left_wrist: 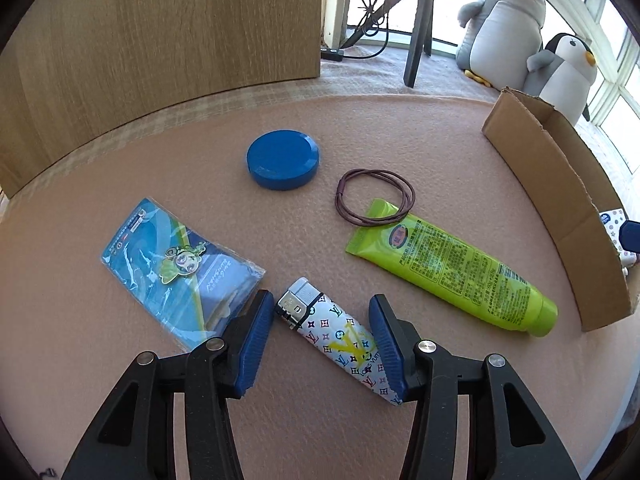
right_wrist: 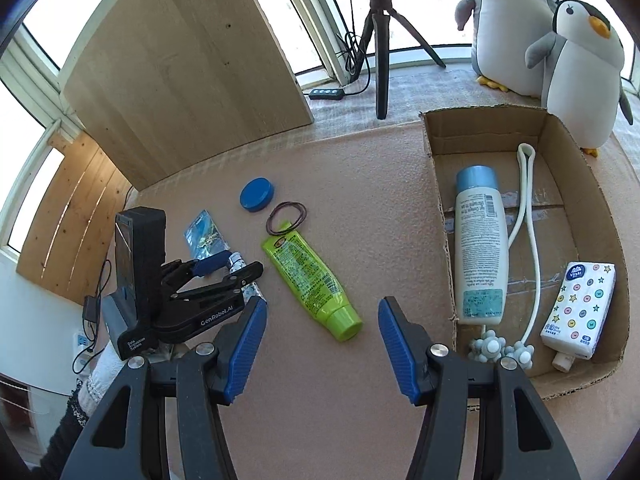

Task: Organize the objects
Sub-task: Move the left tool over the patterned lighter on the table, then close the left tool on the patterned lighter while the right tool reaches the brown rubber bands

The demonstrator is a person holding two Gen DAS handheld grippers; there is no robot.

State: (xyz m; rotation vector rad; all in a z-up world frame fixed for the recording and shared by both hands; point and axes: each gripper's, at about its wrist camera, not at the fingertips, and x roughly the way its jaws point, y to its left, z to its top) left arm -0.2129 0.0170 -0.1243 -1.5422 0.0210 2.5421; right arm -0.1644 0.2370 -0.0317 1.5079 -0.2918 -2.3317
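Note:
A patterned white lighter (left_wrist: 340, 338) lies on the pink mat between the open fingers of my left gripper (left_wrist: 320, 340); the right finger touches it. Beside it lie a blue pin card in plastic (left_wrist: 176, 268), a green tube (left_wrist: 452, 268), a brown hair band (left_wrist: 374, 202) and a blue round lid (left_wrist: 283, 159). My right gripper (right_wrist: 322, 340) is open and empty above the mat, next to the green tube (right_wrist: 312, 280). The left gripper (right_wrist: 224, 270) shows in the right wrist view.
A cardboard box (right_wrist: 436, 184) at the right holds a white bottle (right_wrist: 480, 252), a tissue pack (right_wrist: 580, 308) and a white massager (right_wrist: 528, 220). Two plush penguins (right_wrist: 576, 68), a tripod (right_wrist: 380, 52) and a wooden board (right_wrist: 180, 72) stand behind.

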